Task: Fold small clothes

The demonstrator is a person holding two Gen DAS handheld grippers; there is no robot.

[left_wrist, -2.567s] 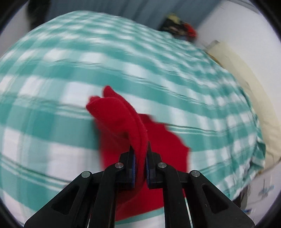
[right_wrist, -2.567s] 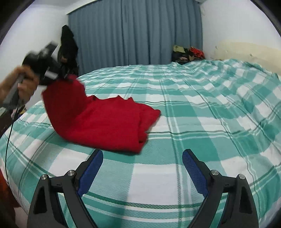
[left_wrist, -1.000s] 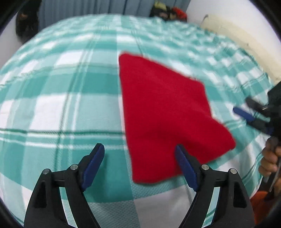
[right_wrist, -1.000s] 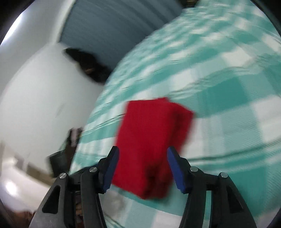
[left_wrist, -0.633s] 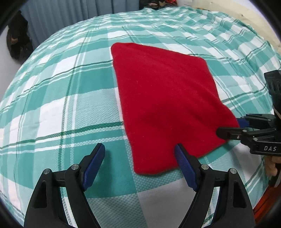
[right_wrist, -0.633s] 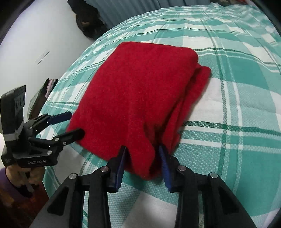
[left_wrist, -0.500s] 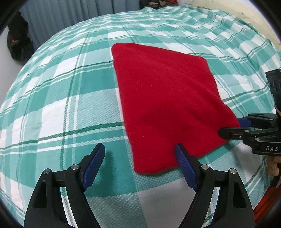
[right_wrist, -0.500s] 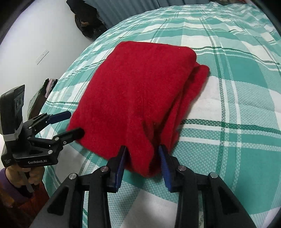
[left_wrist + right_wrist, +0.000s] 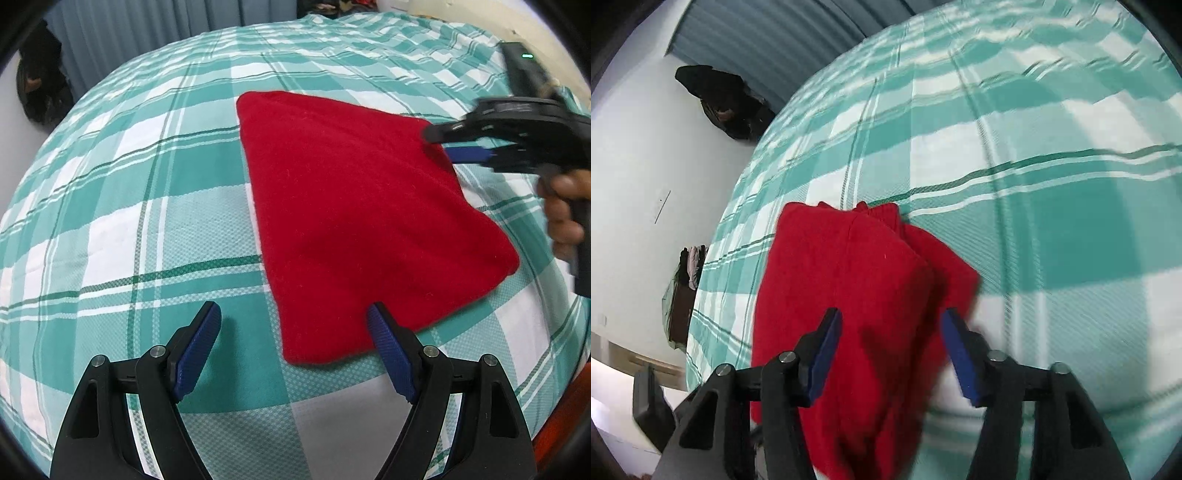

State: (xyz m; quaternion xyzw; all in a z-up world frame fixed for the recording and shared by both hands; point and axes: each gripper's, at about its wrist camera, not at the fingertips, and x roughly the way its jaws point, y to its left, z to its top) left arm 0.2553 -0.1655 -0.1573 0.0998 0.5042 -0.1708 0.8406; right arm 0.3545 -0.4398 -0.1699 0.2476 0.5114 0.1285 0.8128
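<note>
A folded red cloth lies flat on the green and white checked bedspread. My left gripper is open and empty, just off the cloth's near corner. My right gripper shows in the left wrist view at the cloth's far right edge, with its jaws apart. In the right wrist view the right gripper is open above the red cloth, and its stacked folds show on the right side. That view is blurred by motion.
Blue-grey curtains hang behind the bed. A dark garment hangs on the white wall at the left. Clothes are piled at the far end of the bed. The bed's edge drops off at the near right.
My right gripper has opened wider and moved from the cloth's near right corner to its far right edge. The left gripper and the cloth have stayed in place.
</note>
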